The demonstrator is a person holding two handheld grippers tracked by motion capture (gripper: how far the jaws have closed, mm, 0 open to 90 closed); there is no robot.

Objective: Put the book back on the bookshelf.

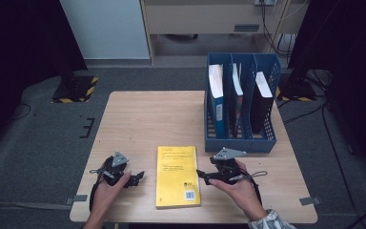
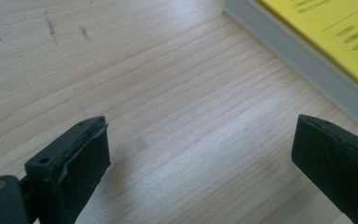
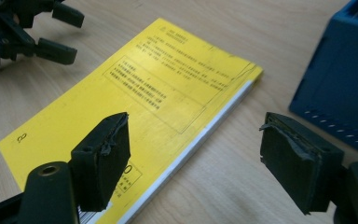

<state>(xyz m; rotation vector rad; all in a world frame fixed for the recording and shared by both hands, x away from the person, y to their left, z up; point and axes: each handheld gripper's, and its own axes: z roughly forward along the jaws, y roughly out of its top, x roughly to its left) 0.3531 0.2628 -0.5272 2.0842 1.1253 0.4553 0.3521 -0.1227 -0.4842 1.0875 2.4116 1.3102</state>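
Yellow book [image 1: 177, 177] flat on the worktop [image 1: 133, 119] between both hand-held grippers, left [image 1: 138, 177] and right [image 1: 201, 175] jaws apart, empty; we'd straddle its right edge squarely, then clamp before lifting toward the blue file rack [image 1: 240, 140].

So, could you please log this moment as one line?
left tool: open, beside yellow book | right tool: open, at book's right edge, nothing gripped | blue file rack: behind
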